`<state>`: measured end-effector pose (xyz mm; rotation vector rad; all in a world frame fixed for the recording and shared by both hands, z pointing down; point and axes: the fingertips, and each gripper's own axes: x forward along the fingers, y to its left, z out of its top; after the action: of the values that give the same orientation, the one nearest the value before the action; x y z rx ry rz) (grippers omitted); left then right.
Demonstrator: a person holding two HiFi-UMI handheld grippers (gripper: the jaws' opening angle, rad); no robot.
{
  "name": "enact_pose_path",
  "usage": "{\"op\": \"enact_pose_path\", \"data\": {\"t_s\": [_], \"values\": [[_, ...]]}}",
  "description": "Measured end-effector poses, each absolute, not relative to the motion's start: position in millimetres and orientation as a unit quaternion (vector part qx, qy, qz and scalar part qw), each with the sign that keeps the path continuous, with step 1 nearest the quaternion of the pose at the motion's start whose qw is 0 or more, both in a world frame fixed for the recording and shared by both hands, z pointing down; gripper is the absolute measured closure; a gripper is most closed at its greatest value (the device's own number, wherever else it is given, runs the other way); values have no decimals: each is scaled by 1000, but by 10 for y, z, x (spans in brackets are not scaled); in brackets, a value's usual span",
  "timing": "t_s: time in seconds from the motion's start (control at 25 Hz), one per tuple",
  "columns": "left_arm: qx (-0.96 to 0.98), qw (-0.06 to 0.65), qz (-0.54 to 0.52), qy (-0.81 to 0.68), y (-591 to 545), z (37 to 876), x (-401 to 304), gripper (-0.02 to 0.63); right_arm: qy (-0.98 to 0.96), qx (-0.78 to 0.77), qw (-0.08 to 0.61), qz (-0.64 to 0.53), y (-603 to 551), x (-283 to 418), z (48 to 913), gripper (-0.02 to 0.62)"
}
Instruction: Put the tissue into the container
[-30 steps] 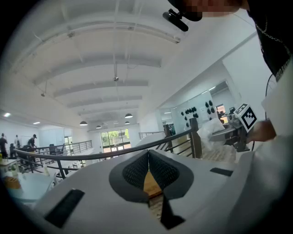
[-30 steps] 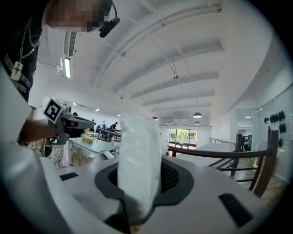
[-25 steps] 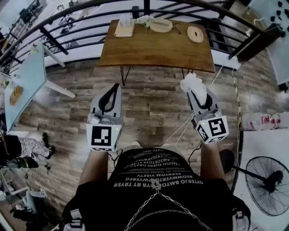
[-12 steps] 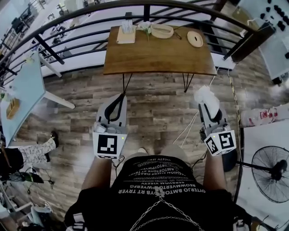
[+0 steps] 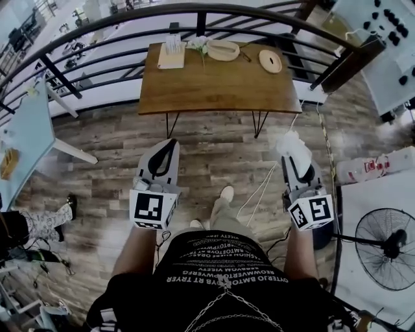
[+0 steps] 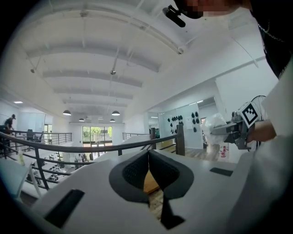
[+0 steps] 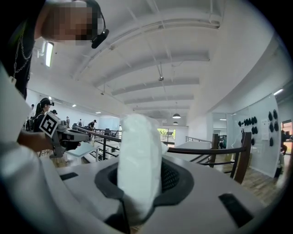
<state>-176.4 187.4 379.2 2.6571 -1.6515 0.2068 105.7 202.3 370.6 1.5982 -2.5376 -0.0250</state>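
Observation:
A crumpled white tissue [image 5: 292, 144] sticks up out of my right gripper [image 5: 295, 157], whose jaws are shut on it. In the right gripper view the tissue [image 7: 139, 160] fills the gap between the dark pads. My left gripper [image 5: 170, 142] is held level at the left, shut with nothing in it; its pads [image 6: 137, 169] meet at the tips. Both hang over the wooden floor, short of the brown table [image 5: 220, 84]. On the table's far edge lie a shallow beige bowl [image 5: 224, 50], a round wooden disc [image 5: 270, 61] and a small tray with cups [image 5: 171, 55].
A black railing [image 5: 194, 9] curves behind the table. A pale blue table [image 5: 26, 133] stands at the left. A floor fan [image 5: 384, 254] and a white surface [image 5: 379, 194] are at the right. Cables [image 5: 259, 188] run over the floor. The person's shoe [image 5: 225, 193] is between the grippers.
The view has shifted, and a foot has stepped forward between the grippers. The right gripper, still holding the tissue, has drifted right and lower in the view. The left gripper stays shut.

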Motion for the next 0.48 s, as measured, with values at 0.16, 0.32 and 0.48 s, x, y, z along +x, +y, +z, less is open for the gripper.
{"op": "enact_pose_path", "data": {"t_s": [0.16,0.32,0.48], "values": [[846,0,54,-530,1689,3673,-1658,578,-853,515,78,-25,1865,1027,3678,476],[848,-14,71,-524,1539,3669,-1561,578,-858,509,70,-20,1643,1065,3705,476],[847,8,63,-528,1335,3733,-1510,578,-863,500,70,-10,1412,1106,3780,476]]}}
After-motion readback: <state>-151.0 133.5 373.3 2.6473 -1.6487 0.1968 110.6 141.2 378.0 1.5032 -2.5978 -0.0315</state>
